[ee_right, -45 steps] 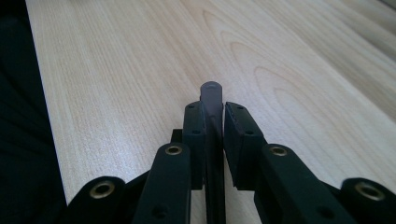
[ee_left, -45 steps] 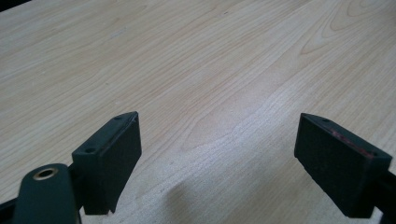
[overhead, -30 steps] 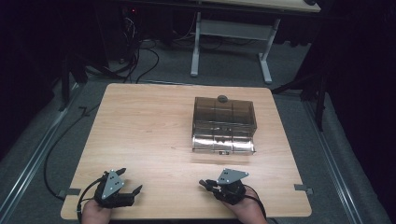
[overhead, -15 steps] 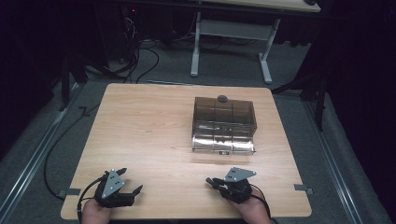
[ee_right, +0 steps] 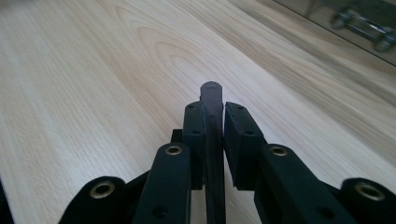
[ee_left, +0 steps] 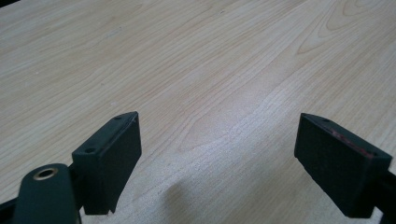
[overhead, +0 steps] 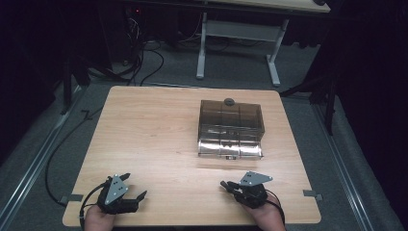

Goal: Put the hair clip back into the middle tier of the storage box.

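The pale wooden worktop [overhead: 159, 139] with rounded corners takes up most of the high view, standing on a grey floor [overhead: 57, 139] that is crossed by black cables [overhead: 144, 62]; a white-legged second table [overhead: 240, 43] stands beyond it. On the far right part of the worktop sits a smoky brown translucent plastic box [overhead: 231, 127] with a small dark knob [overhead: 229, 101] at its far top edge and a shiny clear front along its near side. A corner of that box shows blurred at the top right of the right gripper view [ee_right: 359, 23]. At the near edge of the worktop, well apart from the box, a person's two hands come in from below. The left hand-held gripper [overhead: 132, 190], black with a grey three-cornered plate, has its jaws spread wide over bare wood, with nothing between them in the left gripper view [ee_left: 217, 158]. The right hand-held gripper [overhead: 226, 184] lies nearer the box, its jaws pointing left across the worktop. In the right gripper view [ee_right: 214, 116] its jaws are pinching a thin, dark, flat strip with a rounded tip [ee_right: 211, 93], which stands on edge between the pads and sticks out a little past them, just above the wood.
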The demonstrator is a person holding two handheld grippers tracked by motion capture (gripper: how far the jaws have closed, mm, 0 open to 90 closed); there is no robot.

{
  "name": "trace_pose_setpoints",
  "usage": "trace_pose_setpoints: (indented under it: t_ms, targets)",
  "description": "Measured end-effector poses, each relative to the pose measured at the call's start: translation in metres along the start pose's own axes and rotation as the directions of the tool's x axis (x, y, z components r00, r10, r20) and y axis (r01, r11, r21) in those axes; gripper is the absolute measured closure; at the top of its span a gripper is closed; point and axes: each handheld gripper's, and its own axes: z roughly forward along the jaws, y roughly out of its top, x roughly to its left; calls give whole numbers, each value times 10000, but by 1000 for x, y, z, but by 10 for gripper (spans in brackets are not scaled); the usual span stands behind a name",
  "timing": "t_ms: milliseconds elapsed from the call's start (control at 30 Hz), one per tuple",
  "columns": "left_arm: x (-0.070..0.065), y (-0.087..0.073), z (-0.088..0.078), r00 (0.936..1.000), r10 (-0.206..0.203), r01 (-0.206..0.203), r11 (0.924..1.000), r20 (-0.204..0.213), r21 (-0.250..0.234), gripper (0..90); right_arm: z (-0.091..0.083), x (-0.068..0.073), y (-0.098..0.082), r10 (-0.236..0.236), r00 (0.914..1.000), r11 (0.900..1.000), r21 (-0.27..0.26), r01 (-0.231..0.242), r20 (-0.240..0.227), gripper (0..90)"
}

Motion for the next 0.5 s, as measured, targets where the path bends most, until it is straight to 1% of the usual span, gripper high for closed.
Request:
trace_pose_setpoints:
  t_ms: [33, 100, 167, 267, 367, 500]
  targets:
    - [0, 0, 0, 10000, 25, -25, 10000, 5, -13, 151, -4, -4, -2, 37, 9998, 10000, 15, -37, 175, 793]
    - [-1, 0, 0, 10000, 57, -57, 10000, -13, -44, 151, -6, -5, -3, 64, 9997, 10000, -10, -64, 247, 793]
    - [-1, 0, -1, 10000, 49, -50, 10000, -66, -77, 151, -10, -10, -5, 210, 9991, 9997, -93, -207, 372, 793]
    - [-1, -1, -1, 10000, 35, -35, 10000, -70, -87, 151, -12, -16, -6, 420, 9983, 9990, -182, -413, 404, 793]
    - [-1, 0, 0, 10000, 3, -3, 10000, -26, 13, 151, -11, -17, -7, 444, 9981, 9989, -138, -439, 418, 793]
    - [0, 0, 0, 10000, -3, 2, 10000, 37, 26, 151, -10, -18, -8, 432, 9981, 9991, -63, -430, 450, 792]
